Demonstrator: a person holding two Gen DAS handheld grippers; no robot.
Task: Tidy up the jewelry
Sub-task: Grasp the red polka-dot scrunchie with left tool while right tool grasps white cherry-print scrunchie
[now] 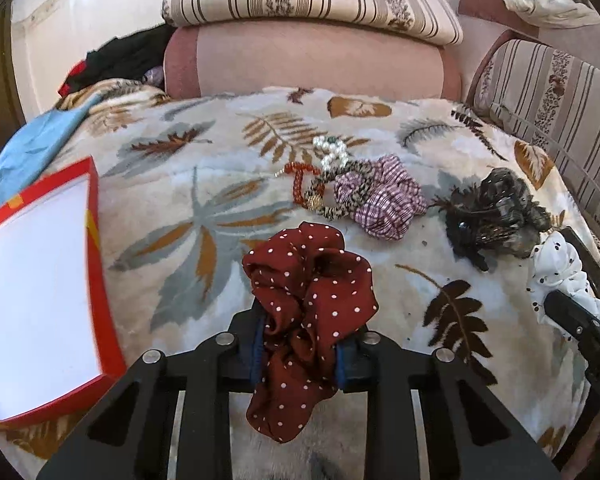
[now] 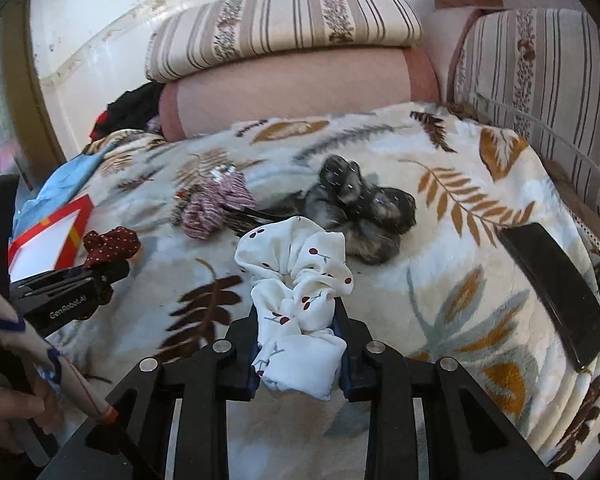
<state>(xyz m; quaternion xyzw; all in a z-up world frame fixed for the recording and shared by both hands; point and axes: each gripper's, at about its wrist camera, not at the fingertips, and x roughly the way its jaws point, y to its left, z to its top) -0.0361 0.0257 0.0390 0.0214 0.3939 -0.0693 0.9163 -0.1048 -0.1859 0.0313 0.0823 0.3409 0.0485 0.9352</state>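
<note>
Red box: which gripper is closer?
Left. The left gripper, shut on the maroon scrunchie, is just right of the red box. The right gripper, shut on the white scrunchie, sits farther right, beyond the left one.

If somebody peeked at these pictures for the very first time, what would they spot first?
Probably the two scrunchies up front: the left gripper pinches a dark red scrunchie with white dots, and the right gripper pinches a white scrunchie with little cherries. Behind them on the leaf-pattern blanket lies a tangle of bead bracelets against a pink checked scrunchie, and a red-edged box sits at the left.
</note>
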